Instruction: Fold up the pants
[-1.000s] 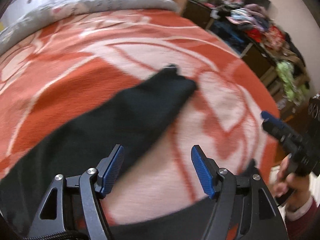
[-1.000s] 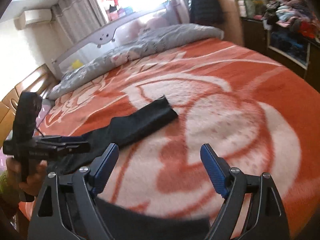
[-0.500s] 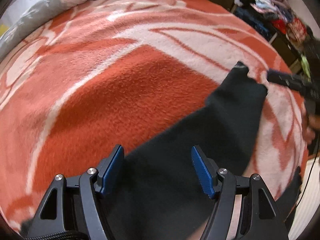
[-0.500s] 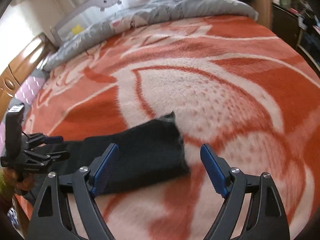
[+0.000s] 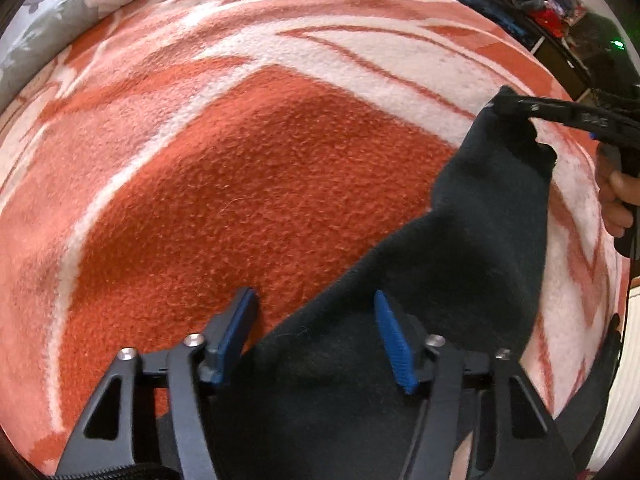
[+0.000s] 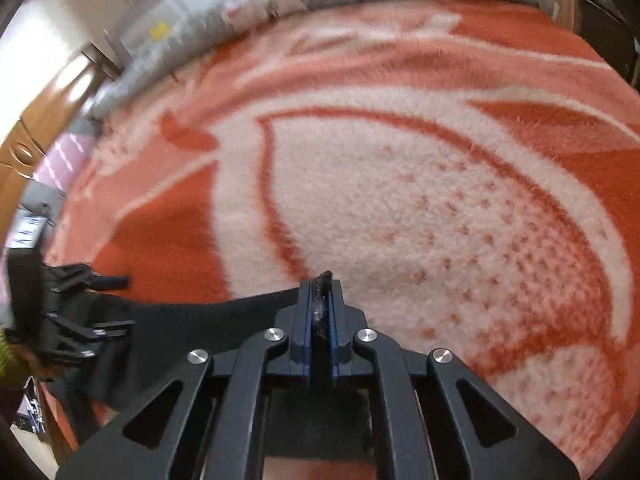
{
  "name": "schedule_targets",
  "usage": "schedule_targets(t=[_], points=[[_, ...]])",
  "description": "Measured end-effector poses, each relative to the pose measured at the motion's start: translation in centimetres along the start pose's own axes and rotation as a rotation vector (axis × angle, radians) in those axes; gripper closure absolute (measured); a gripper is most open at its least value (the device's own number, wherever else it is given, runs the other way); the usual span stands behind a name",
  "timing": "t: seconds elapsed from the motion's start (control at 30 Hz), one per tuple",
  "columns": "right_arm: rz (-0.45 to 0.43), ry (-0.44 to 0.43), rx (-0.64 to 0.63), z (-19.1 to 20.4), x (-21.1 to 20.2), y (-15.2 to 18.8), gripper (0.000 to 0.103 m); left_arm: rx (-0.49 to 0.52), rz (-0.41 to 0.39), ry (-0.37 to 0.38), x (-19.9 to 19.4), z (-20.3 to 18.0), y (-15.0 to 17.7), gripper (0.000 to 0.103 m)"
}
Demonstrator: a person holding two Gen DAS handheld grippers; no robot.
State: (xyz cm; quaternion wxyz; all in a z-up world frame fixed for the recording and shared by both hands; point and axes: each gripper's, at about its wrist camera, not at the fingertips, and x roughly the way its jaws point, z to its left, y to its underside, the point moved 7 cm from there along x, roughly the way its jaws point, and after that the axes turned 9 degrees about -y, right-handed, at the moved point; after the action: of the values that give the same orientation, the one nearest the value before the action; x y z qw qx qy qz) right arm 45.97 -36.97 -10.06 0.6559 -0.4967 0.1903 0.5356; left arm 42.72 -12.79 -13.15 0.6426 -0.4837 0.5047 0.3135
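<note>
One pair of dark pants lies stretched across the orange-and-white blanket on the bed, with one leg running away toward the far cuff. The right gripper has just closed its fingers on that cuff; a tuft of dark fabric is clamped between the blue pads and sticks out past their tips. In the left wrist view this same gripper appears at the upper right, pinching the cuff corner, with the person's right hand on its handle. The left gripper is positioned over the nearer, wider part of the pants. Its fingers have just been closing and stand at a medium gap, with the fabric edge between them; the pads are not pressing on it. A grey quilt lies along the far edge of the bed.
</note>
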Motion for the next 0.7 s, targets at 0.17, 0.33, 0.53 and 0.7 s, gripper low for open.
schedule_targets(t=[0.17, 0.33, 0.53, 0.7], points=[[-0.114, -0.068, -0.006, 1.3, -5.7, 1.1, 0.096, 0.066, -0.010, 0.018, -1.1, -1.7, 0.6, 0.093], [-0.160, -0.096, -0.010, 2.5, -9.0, 3.2, 0.096, 0.073, -0.055, 0.044, -4.1, -3.1, 1.8, 0.100], [-0.183, -0.103, -0.034, 4.0, -11.1, 6.9, 0.096, 0.090, -0.134, 0.072, -9.9, -5.6, 5.9, 0.101], [-0.195, -0.131, -0.062, 5.2, -13.2, 11.5, 0.096, 0.067, -0.162, 0.089, -13.0, -7.0, 10.4, 0.101]])
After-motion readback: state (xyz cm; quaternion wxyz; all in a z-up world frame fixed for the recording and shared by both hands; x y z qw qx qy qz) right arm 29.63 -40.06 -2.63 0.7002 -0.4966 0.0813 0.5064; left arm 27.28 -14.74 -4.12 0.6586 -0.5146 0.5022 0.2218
